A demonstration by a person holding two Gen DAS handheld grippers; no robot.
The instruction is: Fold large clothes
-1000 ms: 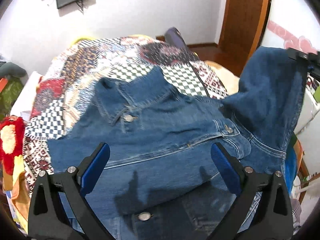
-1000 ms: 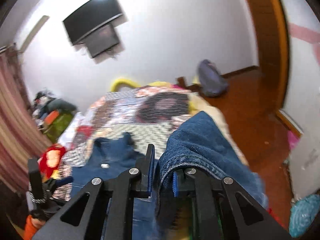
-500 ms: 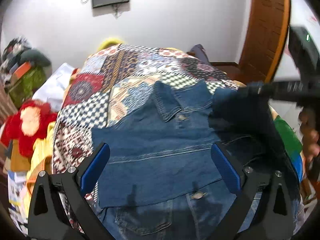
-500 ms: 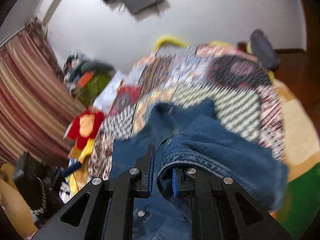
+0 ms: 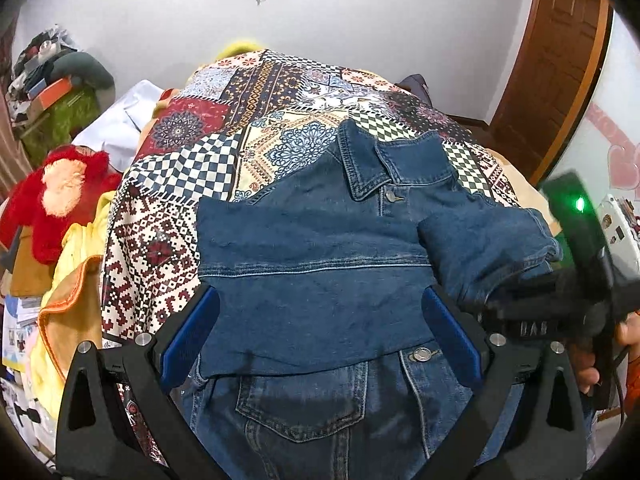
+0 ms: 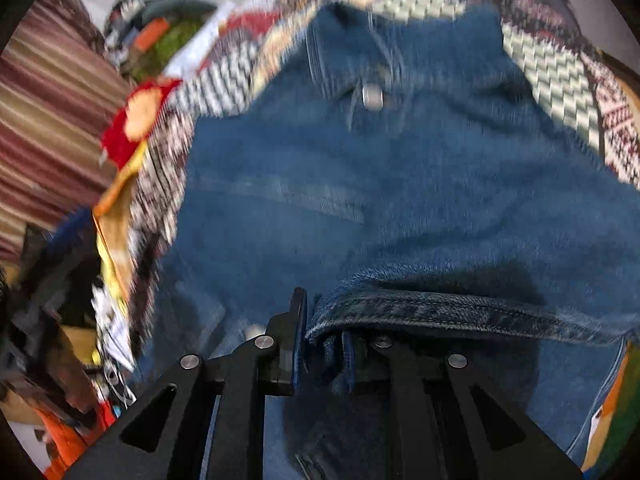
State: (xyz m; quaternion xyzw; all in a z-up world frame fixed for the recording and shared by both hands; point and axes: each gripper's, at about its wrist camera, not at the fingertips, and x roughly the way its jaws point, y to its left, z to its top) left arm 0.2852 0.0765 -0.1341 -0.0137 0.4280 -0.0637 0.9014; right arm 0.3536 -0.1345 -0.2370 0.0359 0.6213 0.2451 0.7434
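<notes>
A blue denim jacket [image 5: 320, 264] lies front-up on the patchwork bedspread [image 5: 208, 168], collar toward the far wall. One sleeve is folded flat across its chest. My left gripper [image 5: 318, 320] hovers open above the jacket's middle, blue pads wide apart, nothing between them. My right gripper [image 6: 320, 344] is shut on the cuff of the other sleeve [image 6: 460, 312], which drapes over the jacket's right side. In the left wrist view that sleeve [image 5: 488, 240] lies across the right chest, and the right gripper [image 5: 486, 312] is at its end, blurred.
A red and peach plush toy [image 5: 60, 196] and yellow and orange cloths [image 5: 76, 280] lie left of the bed. A pile of clutter [image 5: 52, 72] sits at the far left, a wooden door [image 5: 560, 60] at the far right. Striped curtain [image 6: 48, 120] at left.
The right gripper has swung the held sleeve from raised at the right down and inward over the jacket's chest. The left gripper has shifted sideways over the jacket, still open.
</notes>
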